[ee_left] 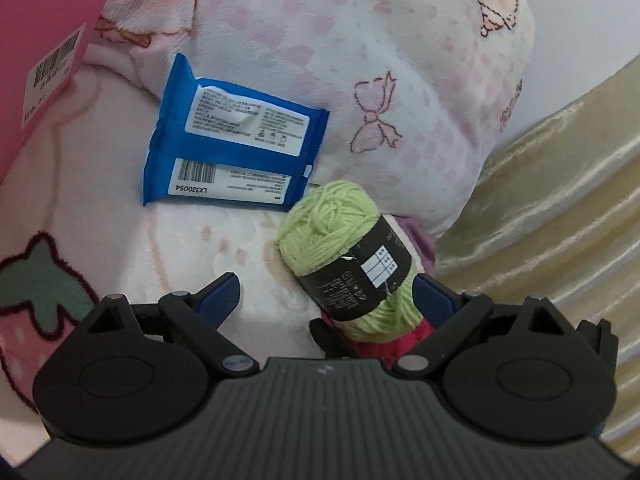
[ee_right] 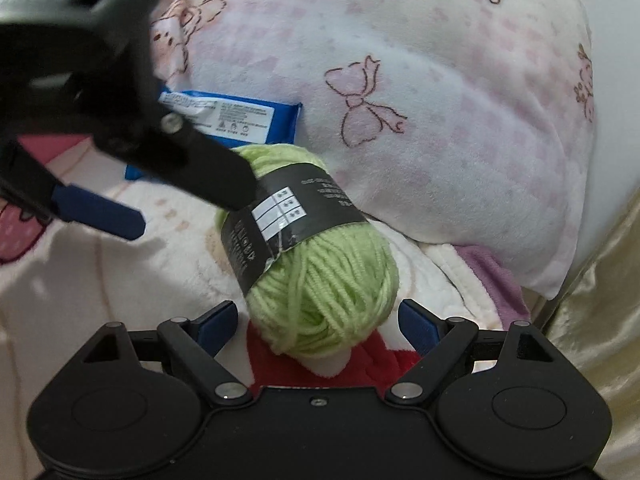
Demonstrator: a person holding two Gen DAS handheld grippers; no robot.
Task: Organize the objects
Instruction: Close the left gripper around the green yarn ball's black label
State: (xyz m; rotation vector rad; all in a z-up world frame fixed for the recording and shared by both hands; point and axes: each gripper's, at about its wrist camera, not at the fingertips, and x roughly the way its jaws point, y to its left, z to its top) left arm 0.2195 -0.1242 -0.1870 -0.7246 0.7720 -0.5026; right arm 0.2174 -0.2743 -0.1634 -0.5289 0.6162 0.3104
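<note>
Both jaw sets stand apart and clamp nothing: your left gripper (ee_left: 326,292) has the green yarn ball (ee_left: 340,248) by its right finger, and your right gripper (ee_right: 318,316) has it lying loose between its fingers. You can see the yarn resting on the pink blanket (ee_right: 80,280), just beside the blue wipes packet (ee_left: 232,140), against the bow-print pillow (ee_right: 440,120). Farther out, note the pink box (ee_left: 44,40) at far left.

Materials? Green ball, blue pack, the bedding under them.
Green ball: soft spun yarn, matte; wound strands show, under a dark paper-like band.
Blue pack: glossy plastic film, probably; crinkles and sheen.
Bedding: plush fleece, fuzzy nap.
</note>
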